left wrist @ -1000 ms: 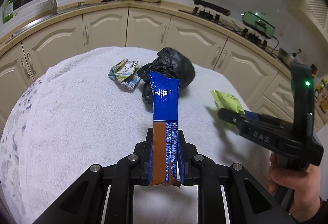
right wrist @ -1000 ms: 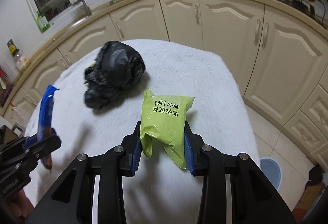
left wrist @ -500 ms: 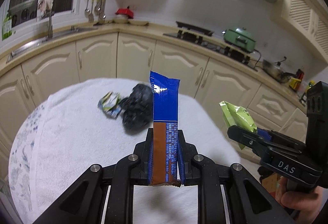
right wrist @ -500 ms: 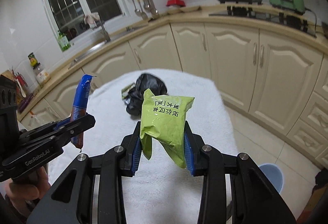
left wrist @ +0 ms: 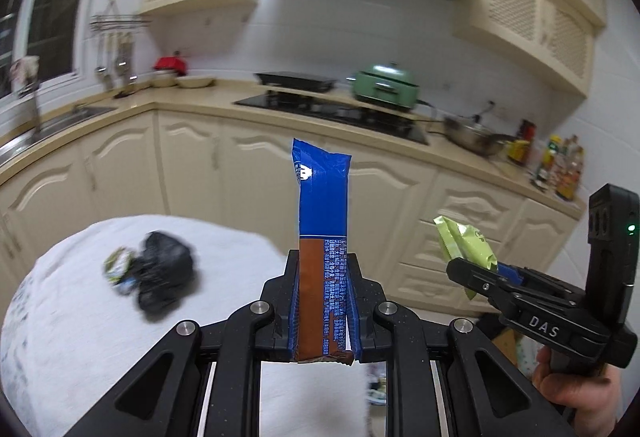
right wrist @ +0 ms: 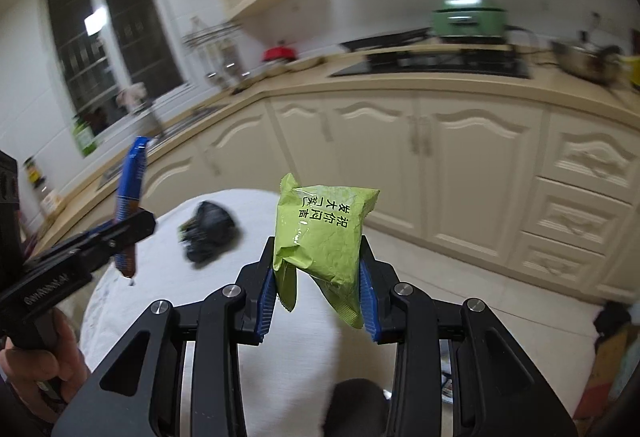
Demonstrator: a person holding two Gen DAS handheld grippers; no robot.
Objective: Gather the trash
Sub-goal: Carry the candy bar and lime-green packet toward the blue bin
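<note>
A long blue and brown snack wrapper [left wrist: 323, 237] stands upright between the jaws of my left gripper [left wrist: 324, 269], which is shut on it. My right gripper [right wrist: 318, 269] is shut on a crumpled green packet [right wrist: 324, 233]. Both are lifted well above the white towel-covered table [left wrist: 80, 337]. On that table lie a black plastic bag [left wrist: 164, 277] and, touching its left side, a small green and white wrapper [left wrist: 118, 269]. The right gripper with the green packet [left wrist: 468, 245] shows at the right of the left wrist view; the left gripper with the blue wrapper [right wrist: 130, 197] shows at the left of the right wrist view.
Cream kitchen cabinets [left wrist: 200, 165] and a counter run behind the table, with a hob [left wrist: 332, 109], a green cooker [left wrist: 386, 87] and a pan [left wrist: 472, 141]. A hand [left wrist: 576, 385] grips the right tool. Tiled floor [right wrist: 500, 297] lies right of the table.
Both grippers have risen and drawn back from the table with their wrappers still held. The black bag and small wrapper now look smaller and lower left; more of the upper kitchen shows.
</note>
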